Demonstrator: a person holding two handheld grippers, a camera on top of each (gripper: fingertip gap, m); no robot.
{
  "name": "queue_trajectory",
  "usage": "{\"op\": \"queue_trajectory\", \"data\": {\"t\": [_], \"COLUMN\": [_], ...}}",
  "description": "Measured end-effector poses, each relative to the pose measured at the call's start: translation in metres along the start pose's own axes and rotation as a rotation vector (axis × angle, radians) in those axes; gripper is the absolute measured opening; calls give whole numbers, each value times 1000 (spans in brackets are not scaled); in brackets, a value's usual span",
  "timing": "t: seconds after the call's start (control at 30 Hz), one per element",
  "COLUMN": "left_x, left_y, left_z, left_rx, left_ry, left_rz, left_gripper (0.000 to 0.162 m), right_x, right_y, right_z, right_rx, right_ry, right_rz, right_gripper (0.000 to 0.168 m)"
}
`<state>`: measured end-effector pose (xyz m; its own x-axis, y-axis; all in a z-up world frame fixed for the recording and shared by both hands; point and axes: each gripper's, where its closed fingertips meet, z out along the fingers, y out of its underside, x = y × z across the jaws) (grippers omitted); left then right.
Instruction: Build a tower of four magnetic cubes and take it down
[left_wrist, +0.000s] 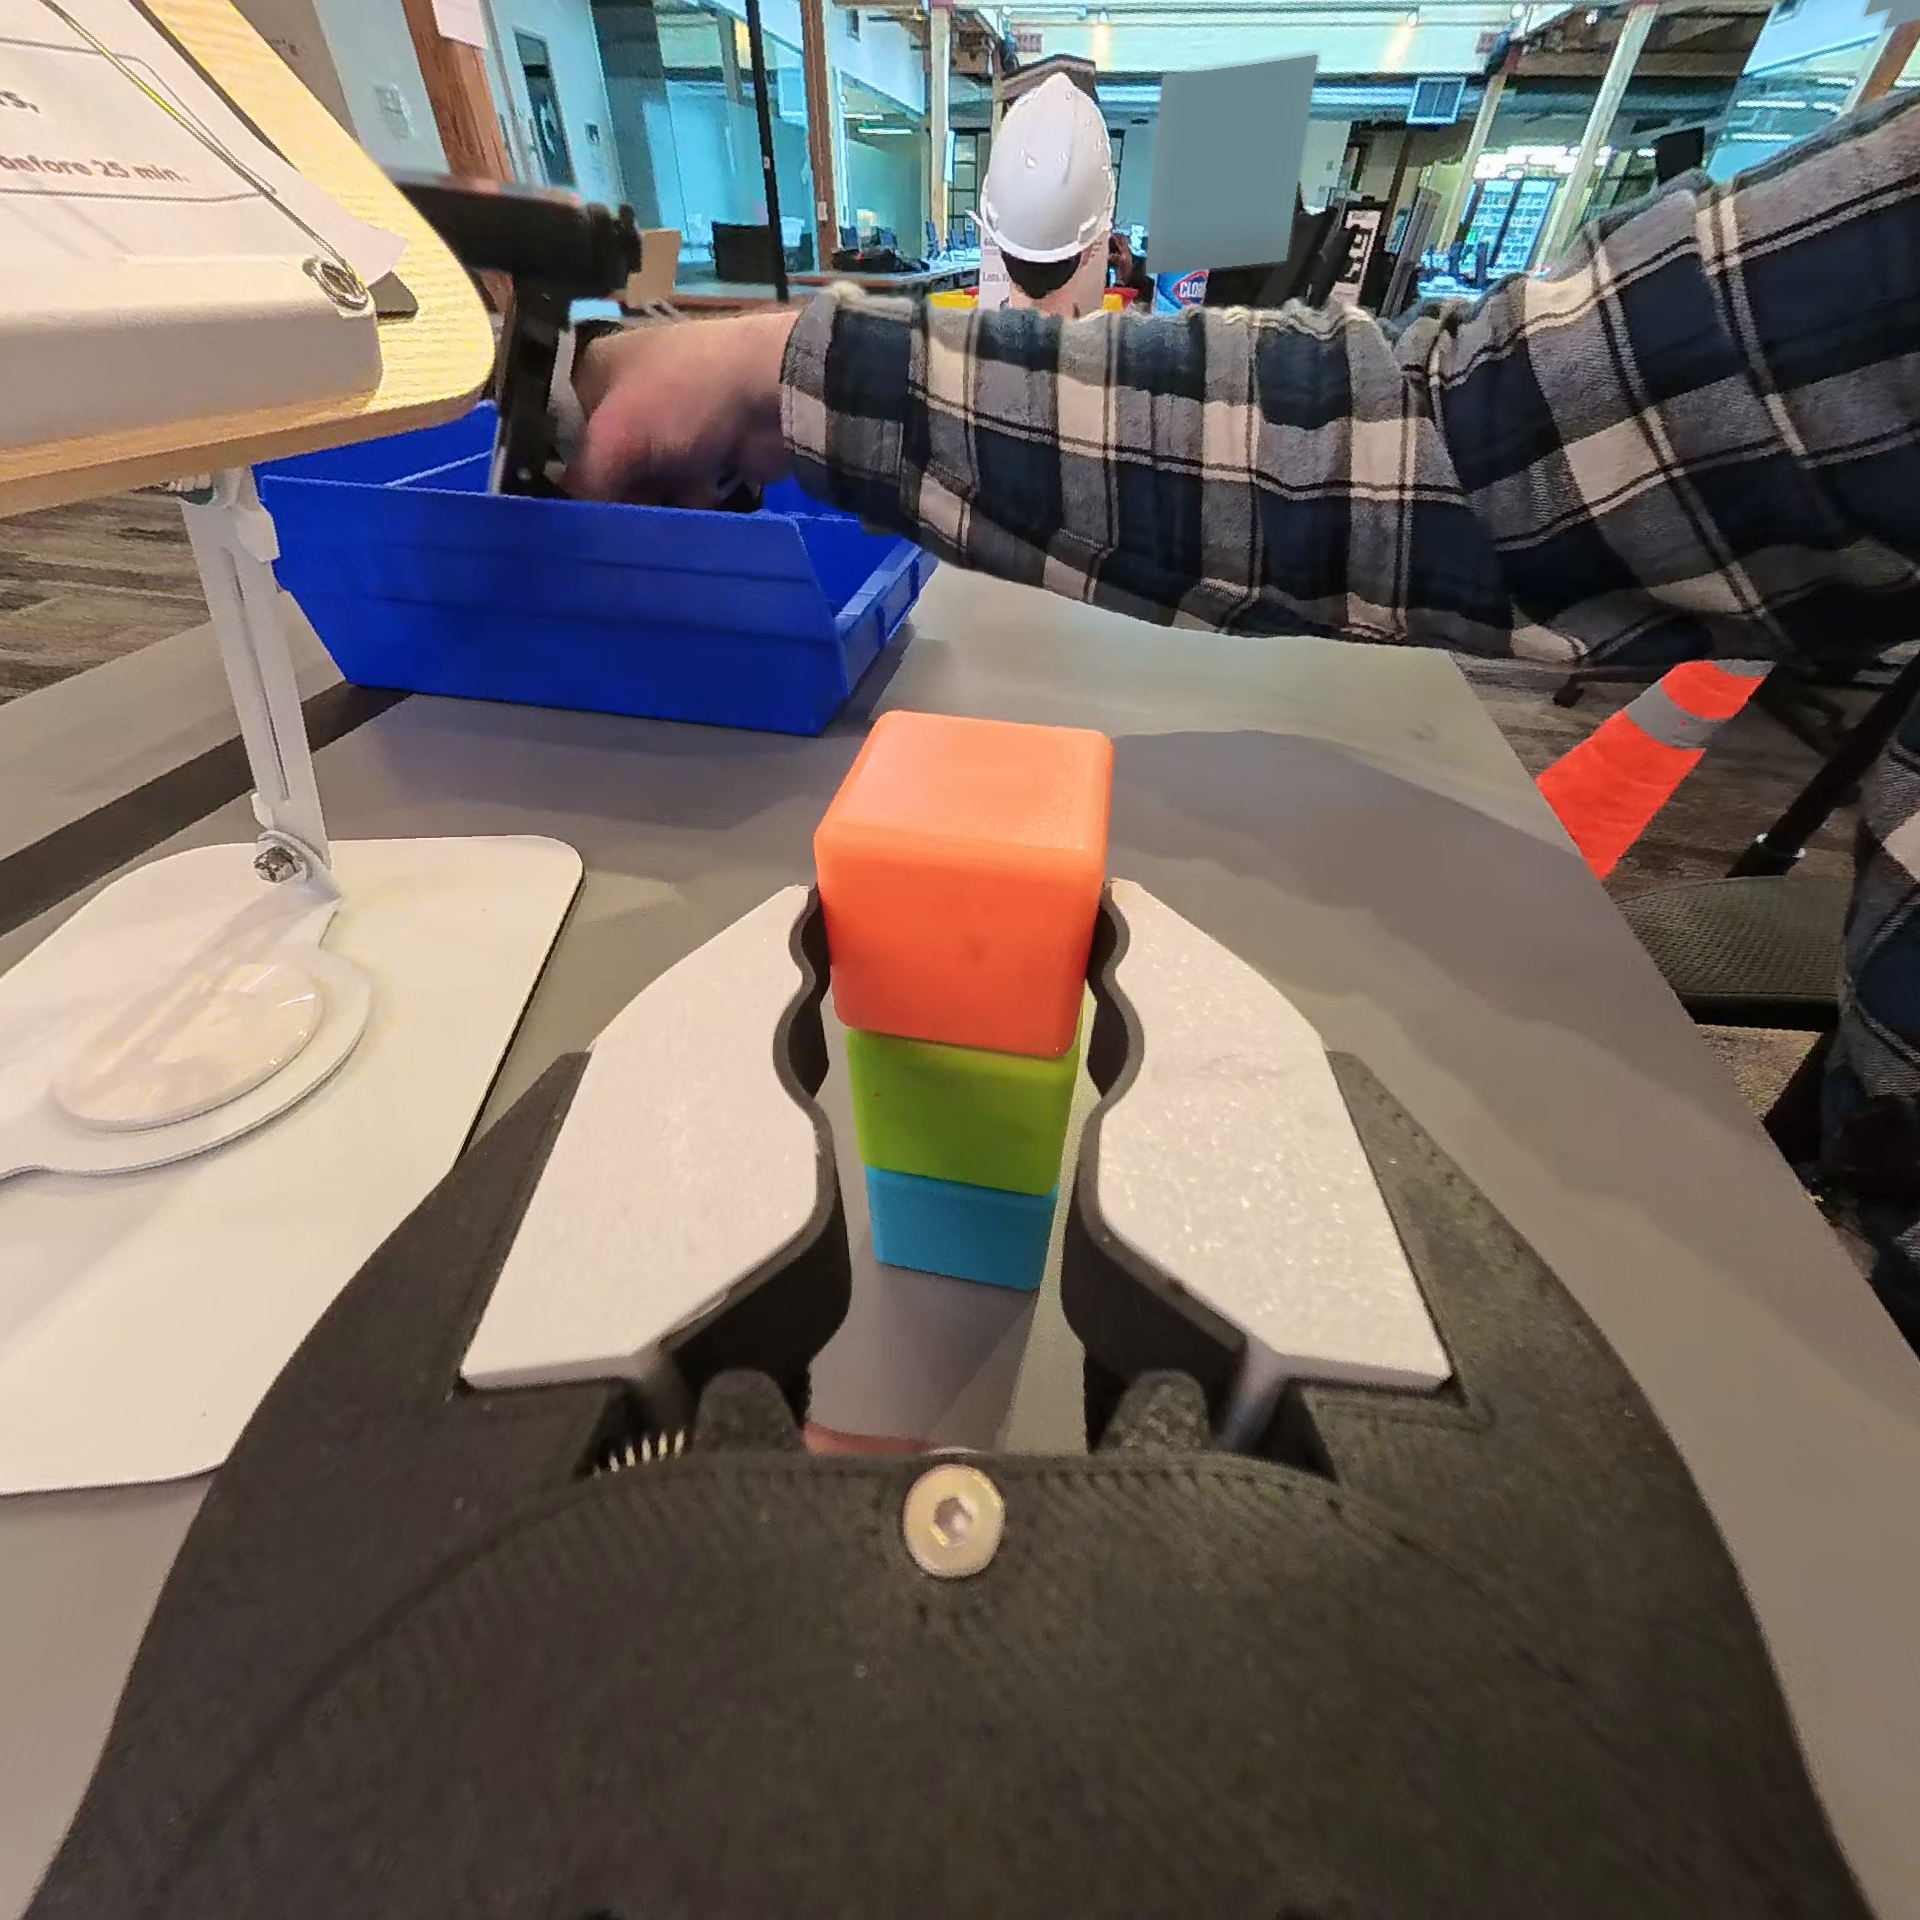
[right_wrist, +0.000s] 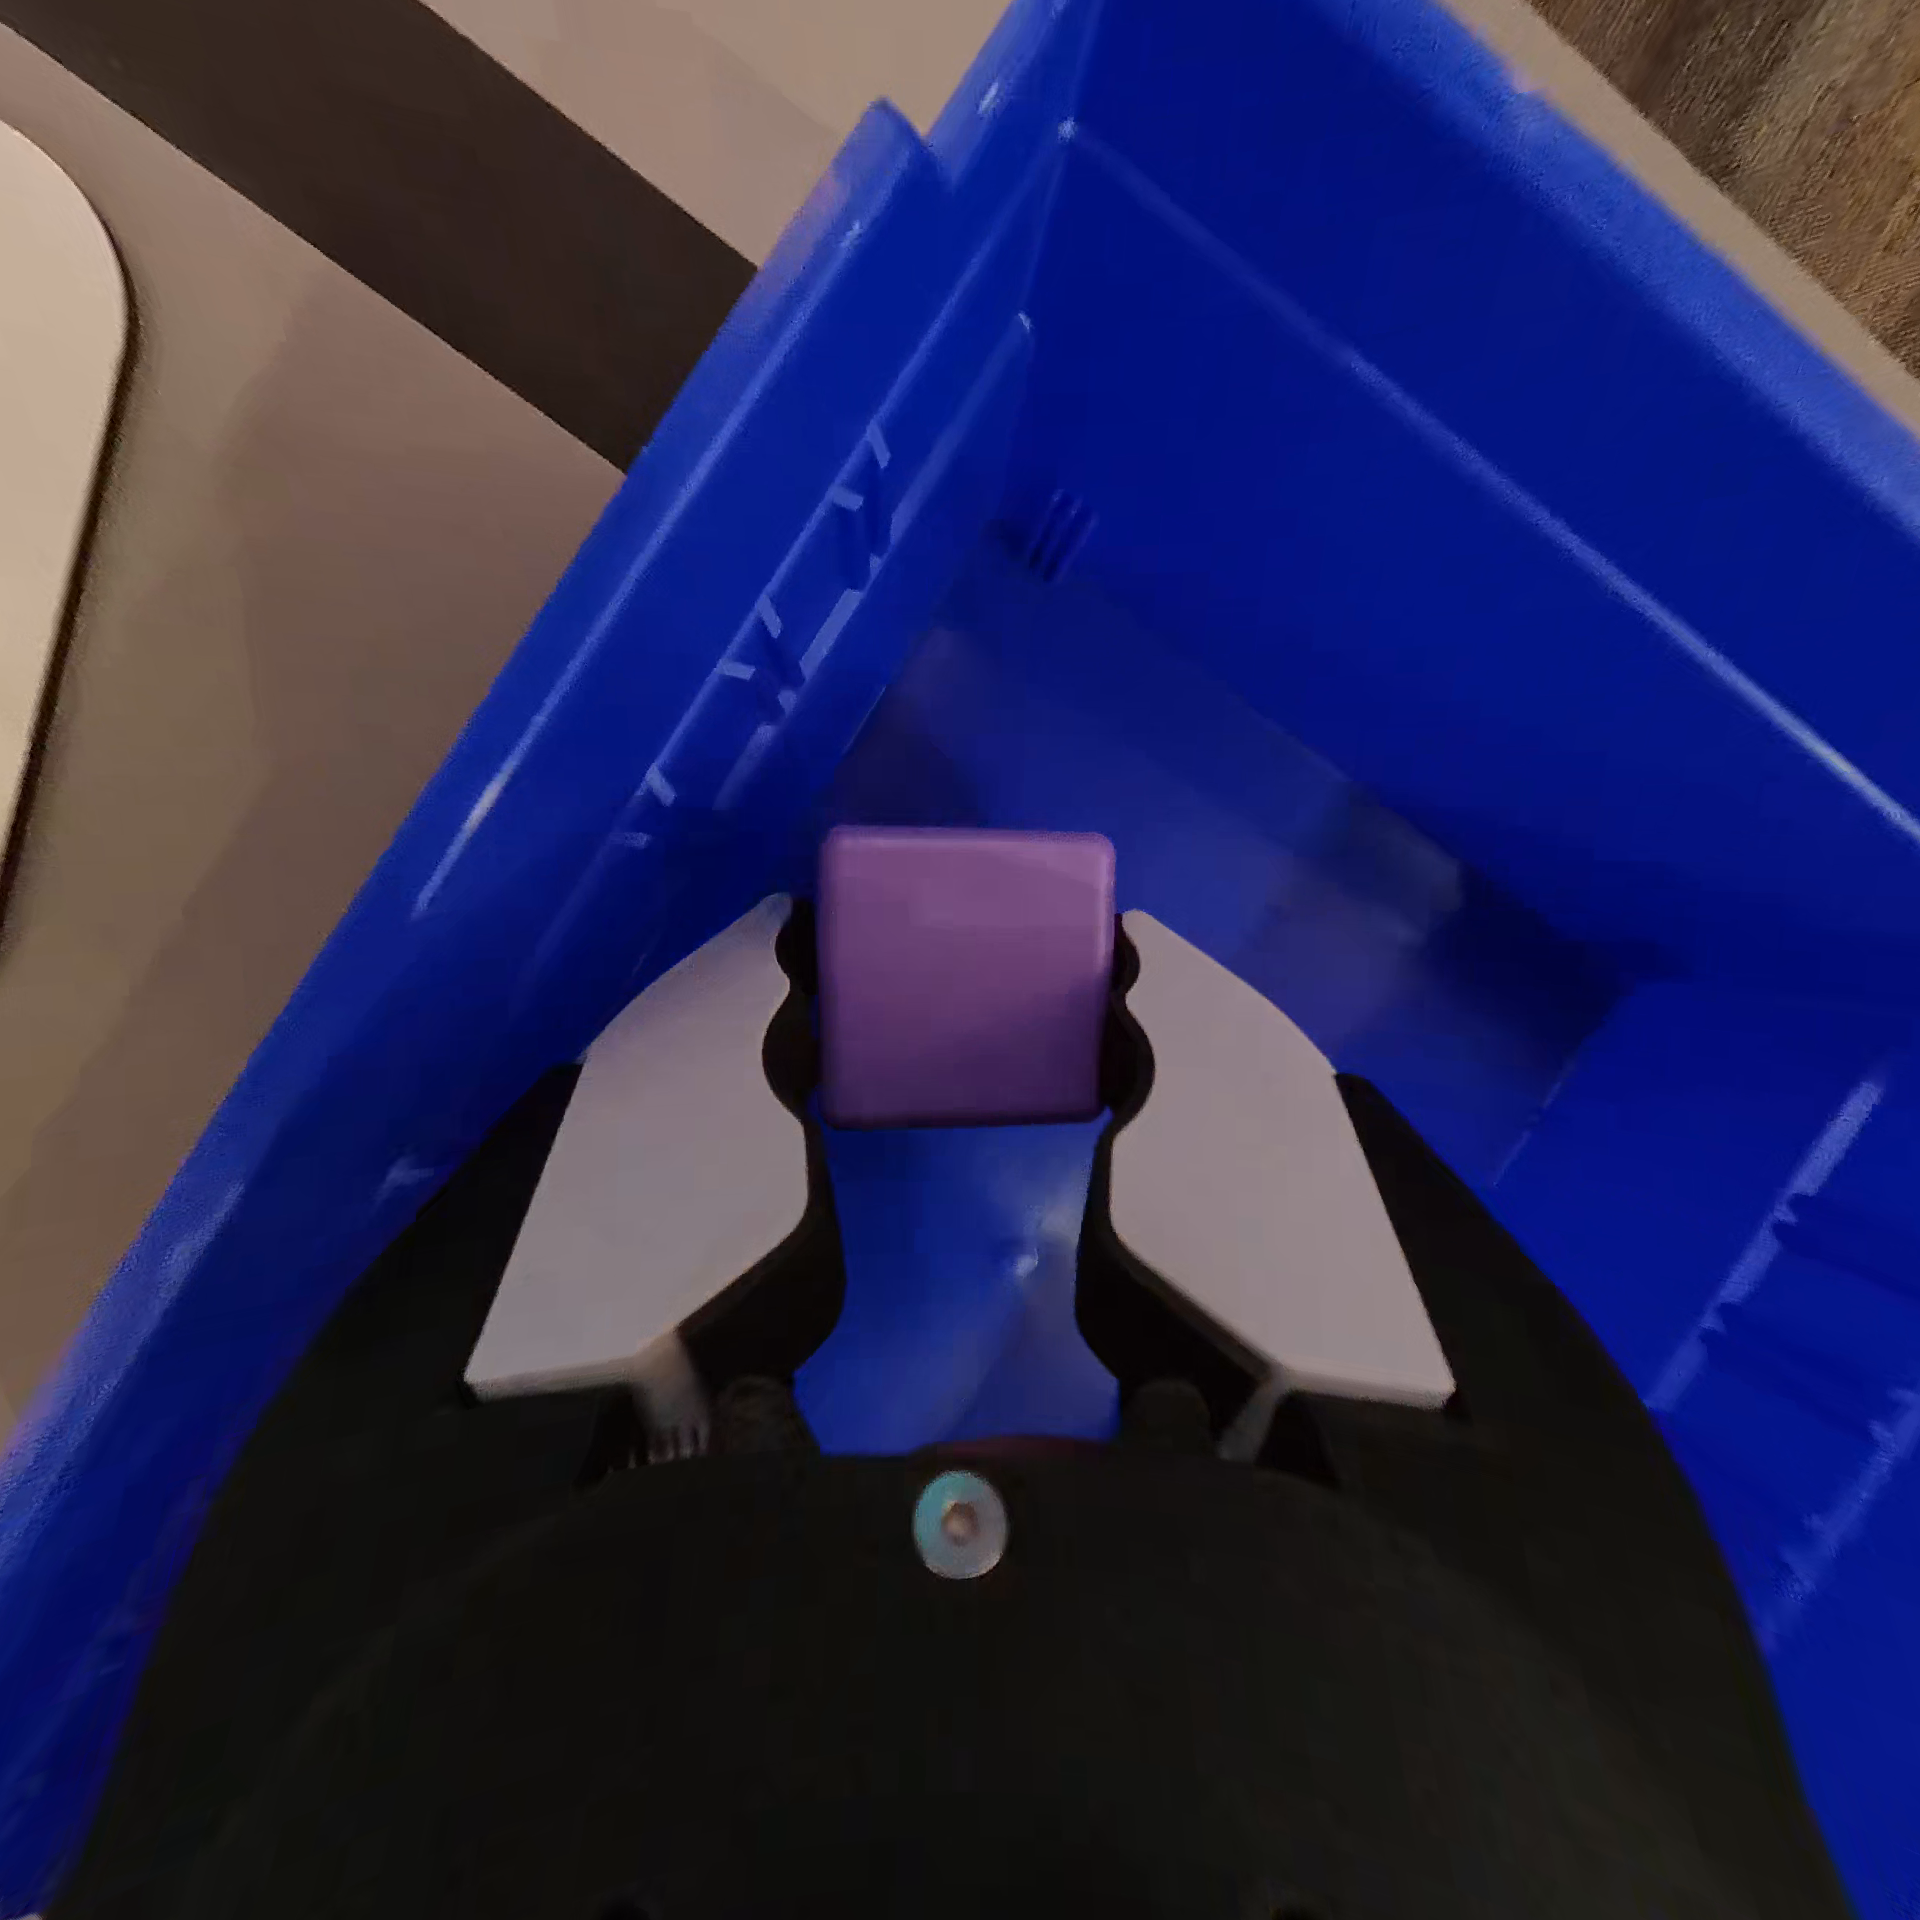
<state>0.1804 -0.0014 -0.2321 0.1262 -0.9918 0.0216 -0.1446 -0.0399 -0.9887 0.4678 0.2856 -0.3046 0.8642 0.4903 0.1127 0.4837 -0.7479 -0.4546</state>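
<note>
In the left wrist view a stack of three cubes stands on the grey table (left_wrist: 1299, 935): an orange cube (left_wrist: 961, 883) on top, a green cube (left_wrist: 961, 1112) under it, a blue cube (left_wrist: 961, 1226) at the bottom. My left gripper (left_wrist: 961, 935) is shut on the orange cube, its fingers against both sides. In the right wrist view my right gripper (right_wrist: 961, 977) is shut on a purple cube (right_wrist: 966, 977) inside the blue bin (right_wrist: 1351, 520), near a corner. The right gripper also shows far off in the left wrist view (left_wrist: 530, 416), reaching into the bin.
The blue bin (left_wrist: 582, 623) sits at the table's back left. A white stand (left_wrist: 260, 935) with a wooden board stands at the left. A plaid sleeve (left_wrist: 1247, 457) crosses above the table behind the stack. An orange cone (left_wrist: 1642, 758) lies past the right edge. Some 40 cm of space lies between my two pairs of fingers.
</note>
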Motion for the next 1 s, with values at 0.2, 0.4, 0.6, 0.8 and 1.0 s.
{"op": "queue_trajectory", "data": {"t": [0.2,0.4,0.6,0.8,1.0], "left_x": [0,0,0,0,0], "left_y": [0,0,0,0,0], "left_z": [0,0,0,0,1], "left_rx": [3,3,2,1,-1], "left_ry": [1,2,2,2,1], "left_rz": [-1,1,3,2,5], "left_gripper": [48,48,48,48,48], "right_x": [-2,-2,1,3,5], "right_y": [10,7,6,-4,-6], "right_z": [19,19,15,-15,-75], "right_rx": [-48,-36,8,110,247], "right_ry": [-2,-16,-13,3,108], "right_rz": [-16,-2,7,20,12], "right_gripper": [55,55,69,70,70]}}
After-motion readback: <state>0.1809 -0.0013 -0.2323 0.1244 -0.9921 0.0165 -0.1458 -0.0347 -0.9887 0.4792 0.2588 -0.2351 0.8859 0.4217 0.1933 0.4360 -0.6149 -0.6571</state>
